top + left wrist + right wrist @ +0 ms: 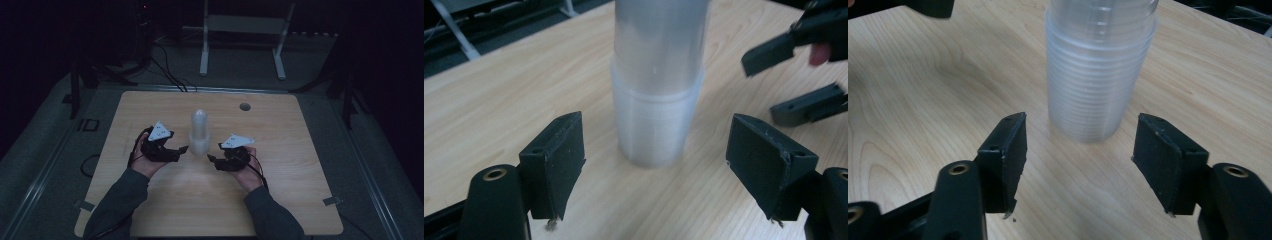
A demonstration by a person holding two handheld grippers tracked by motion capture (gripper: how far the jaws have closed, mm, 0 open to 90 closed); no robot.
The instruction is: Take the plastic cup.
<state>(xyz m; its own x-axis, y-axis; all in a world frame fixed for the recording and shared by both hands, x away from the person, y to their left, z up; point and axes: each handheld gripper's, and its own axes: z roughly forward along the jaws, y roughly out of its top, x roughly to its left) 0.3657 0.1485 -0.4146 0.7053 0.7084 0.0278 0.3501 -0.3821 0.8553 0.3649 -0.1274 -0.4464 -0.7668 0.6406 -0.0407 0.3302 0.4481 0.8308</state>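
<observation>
A stack of clear plastic cups (pixel 199 132) stands upright mid-table, its upper part narrower with a rounded top. My left gripper (pixel 182 149) is just left of the stack's base, its jaws pointing at it. In the left gripper view the stack (pixel 654 100) rises a little beyond the open jaws (pixel 655 120), with nothing between them. My right gripper (pixel 211 159) sits to the right and slightly nearer. Its jaws (pixel 1080 120) stand apart and empty, short of the ribbed stack (pixel 1098 75). The right gripper (pixel 784 80) also appears at the upper right of the left gripper view.
The wooden table (pixel 150 210) has a round cable hole (pixel 245 106) at the back. Behind the table stand a white frame (pixel 242 25) and dark tripod legs (pixel 80 75), with cables on the floor. The room is dim.
</observation>
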